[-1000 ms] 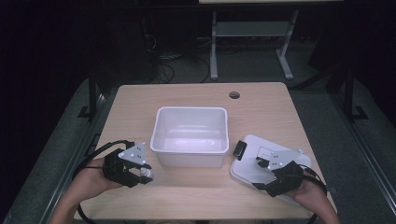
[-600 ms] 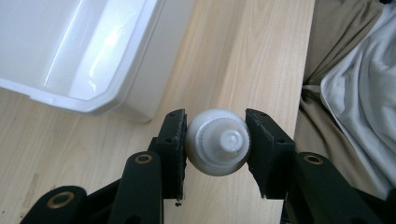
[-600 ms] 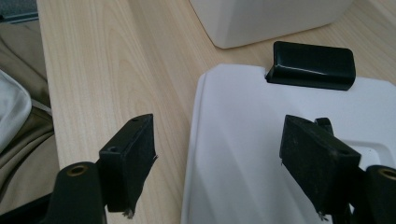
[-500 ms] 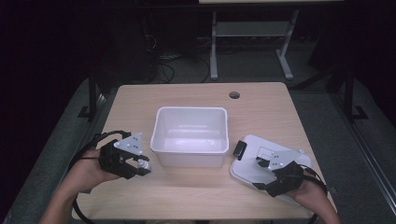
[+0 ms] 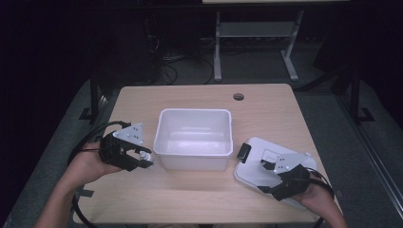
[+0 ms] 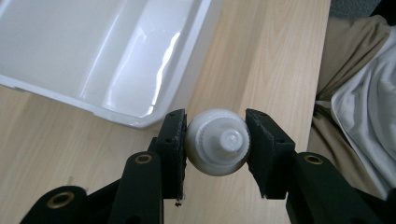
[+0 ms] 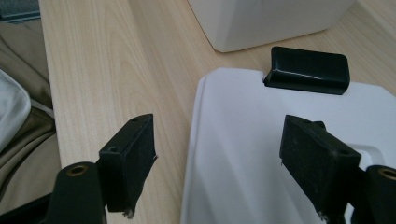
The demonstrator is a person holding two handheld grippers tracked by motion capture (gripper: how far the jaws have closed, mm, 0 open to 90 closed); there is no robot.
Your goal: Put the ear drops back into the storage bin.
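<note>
A small white round bottle [image 6: 217,142] with a ribbed cap sits between the pads of my left gripper [image 6: 217,140], which is shut on it. In the high view this gripper [image 5: 142,159] hovers just left of the white plastic tub [image 5: 192,162], near its front left corner. The tub's rim [image 6: 116,116] lies just beyond the bottle. My right gripper [image 5: 265,176] stands open over a flat white lid [image 5: 252,173] with a black latch [image 5: 244,152]. Between its wide-apart jaws [image 7: 217,149] I see the lid's left edge [image 7: 243,140] and nothing held.
The wooden table [image 5: 199,199] has a cable hole [image 5: 238,97] at the back right. The tub's corner [image 7: 261,23] stands just past the black latch [image 7: 308,70]. The person's clothing [image 6: 359,93] lies at the table's near edge. A metal stand [image 5: 256,33] is beyond the table.
My left gripper has risen with the bottle and drifted up the picture, alongside the tub's left wall. The right gripper and the lid have stayed put.
</note>
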